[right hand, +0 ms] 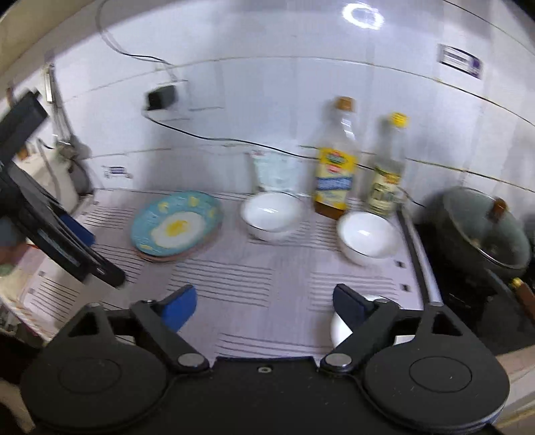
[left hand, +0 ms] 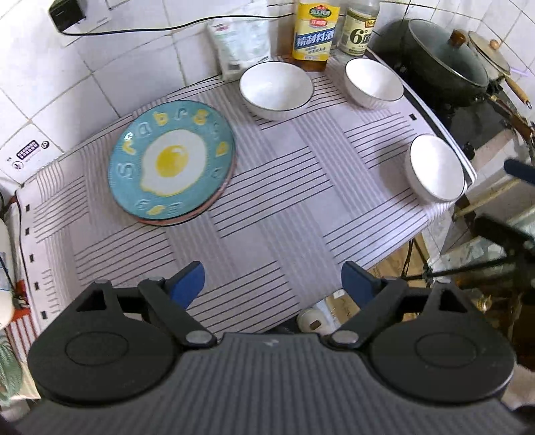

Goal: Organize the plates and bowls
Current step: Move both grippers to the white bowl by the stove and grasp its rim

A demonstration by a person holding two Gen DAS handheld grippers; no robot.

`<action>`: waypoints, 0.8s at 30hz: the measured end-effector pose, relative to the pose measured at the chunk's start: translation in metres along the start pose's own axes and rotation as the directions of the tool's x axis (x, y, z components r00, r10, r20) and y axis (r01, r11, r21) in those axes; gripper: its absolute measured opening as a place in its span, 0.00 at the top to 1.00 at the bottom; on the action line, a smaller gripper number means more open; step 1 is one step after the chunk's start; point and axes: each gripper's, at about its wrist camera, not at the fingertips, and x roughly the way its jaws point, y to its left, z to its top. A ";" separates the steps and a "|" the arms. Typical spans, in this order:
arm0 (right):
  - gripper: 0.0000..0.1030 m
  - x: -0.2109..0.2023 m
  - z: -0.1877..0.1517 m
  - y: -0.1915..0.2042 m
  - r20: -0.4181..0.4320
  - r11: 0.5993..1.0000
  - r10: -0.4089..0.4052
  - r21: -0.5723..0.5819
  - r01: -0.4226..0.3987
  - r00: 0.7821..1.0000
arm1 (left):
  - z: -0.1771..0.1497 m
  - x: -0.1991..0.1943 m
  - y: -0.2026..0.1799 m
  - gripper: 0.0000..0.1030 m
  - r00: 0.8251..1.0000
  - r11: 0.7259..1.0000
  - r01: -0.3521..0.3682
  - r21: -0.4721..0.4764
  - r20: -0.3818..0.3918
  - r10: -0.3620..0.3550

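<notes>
On the striped cloth [left hand: 267,207] lies a blue plate with a fried-egg picture [left hand: 170,160], stacked on a pinkish plate whose rim [left hand: 187,219] shows beneath. Three white bowls stand apart: one at the back middle [left hand: 276,88], one at the back right [left hand: 373,82], one near the right edge [left hand: 434,169]. My left gripper [left hand: 271,281] hovers above the cloth's front, open and empty. My right gripper [right hand: 264,301] is open and empty too. In its view I see the plate [right hand: 175,226], two bowls [right hand: 271,214] [right hand: 367,237], and the third bowl [right hand: 339,328] partly hidden behind its right finger.
Two bottles [left hand: 314,31] [left hand: 359,30] and a white pouch [left hand: 239,43] stand against the tiled wall behind the bowls. A lidded dark pot [left hand: 444,60] sits on the stove at the right. A charger [left hand: 67,13] with its cable hangs on the wall. The counter drops off at the front right.
</notes>
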 end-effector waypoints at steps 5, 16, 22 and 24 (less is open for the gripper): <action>0.11 0.025 -0.042 -0.055 -0.043 0.997 -0.050 0.049 0.052 0.998 | 0.017 0.017 -0.034 0.13 1.000 0.998 0.008 -0.064 0.013 -0.008; 0.11 0.088 -0.111 -0.108 -0.050 0.999 -0.044 0.015 0.045 0.998 | 0.050 0.084 -0.114 0.13 0.984 0.984 0.166 -0.066 0.073 -0.161; 0.11 0.124 -0.132 -0.109 -0.012 0.997 -0.079 0.017 0.080 0.997 | 0.062 0.142 -0.132 0.14 0.974 0.970 0.226 -0.089 0.055 -0.222; 0.11 0.128 -0.136 -0.111 0.023 0.997 -0.077 0.034 0.076 0.997 | 0.064 0.156 -0.135 0.15 0.971 0.966 0.237 -0.106 0.066 -0.230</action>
